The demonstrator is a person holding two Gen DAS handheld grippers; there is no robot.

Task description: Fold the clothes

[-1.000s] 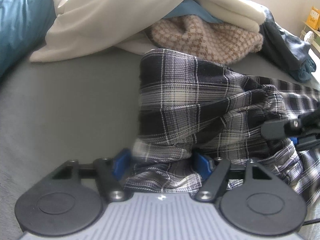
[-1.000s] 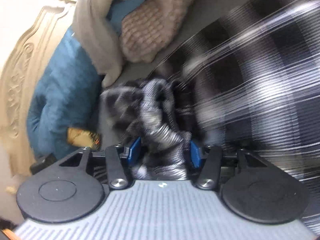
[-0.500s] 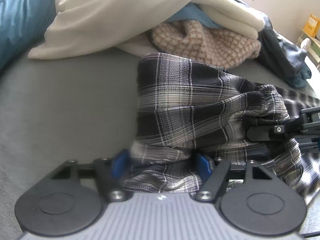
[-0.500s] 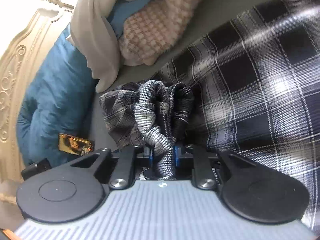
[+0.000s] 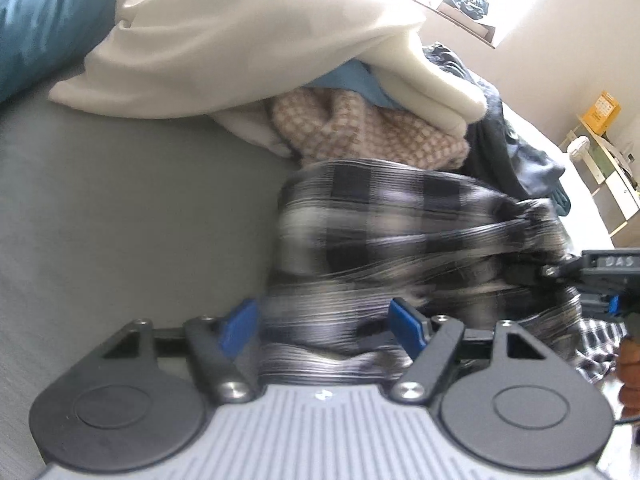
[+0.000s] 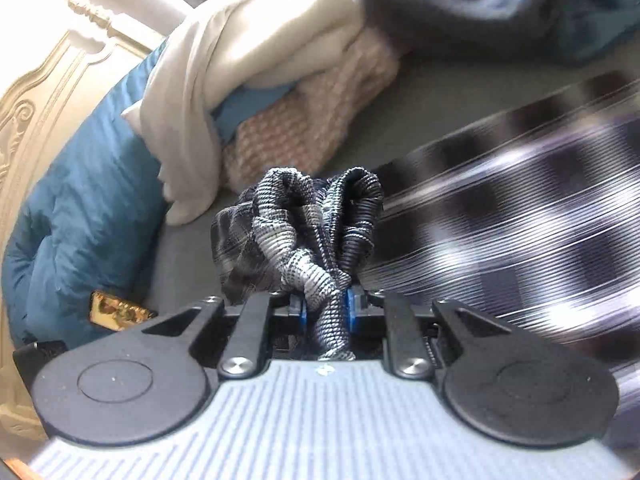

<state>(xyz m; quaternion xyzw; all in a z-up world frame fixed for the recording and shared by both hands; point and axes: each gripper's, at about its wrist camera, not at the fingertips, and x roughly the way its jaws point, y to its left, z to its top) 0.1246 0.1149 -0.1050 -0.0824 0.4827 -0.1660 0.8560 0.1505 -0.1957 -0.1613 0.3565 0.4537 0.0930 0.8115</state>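
Observation:
A black-and-white plaid garment (image 5: 400,232) hangs stretched between my two grippers above the grey bed sheet (image 5: 140,220). My left gripper (image 5: 324,326) holds a wide bunch of it between its blue pads, jaws far apart and opening slightly. My right gripper (image 6: 324,312) is shut tight on a gathered, ribbed fold of the same garment (image 6: 316,216), which stands up in loops above the pads. In the left wrist view the right gripper (image 5: 532,276) enters from the right edge, pinching the cloth.
Behind the garment sits a pile of clothes: a cream cloth (image 5: 240,40), a beige checked knit (image 5: 360,132) and dark blue garments (image 5: 512,140). A teal duvet (image 6: 80,200), a gold packet (image 6: 116,310) and a carved headboard (image 6: 40,92) lie left.
The right gripper has closed on the bunched fold and lifted it. Both grippers have risen and the plaid cloth is pulled taut between them, blurred with motion.

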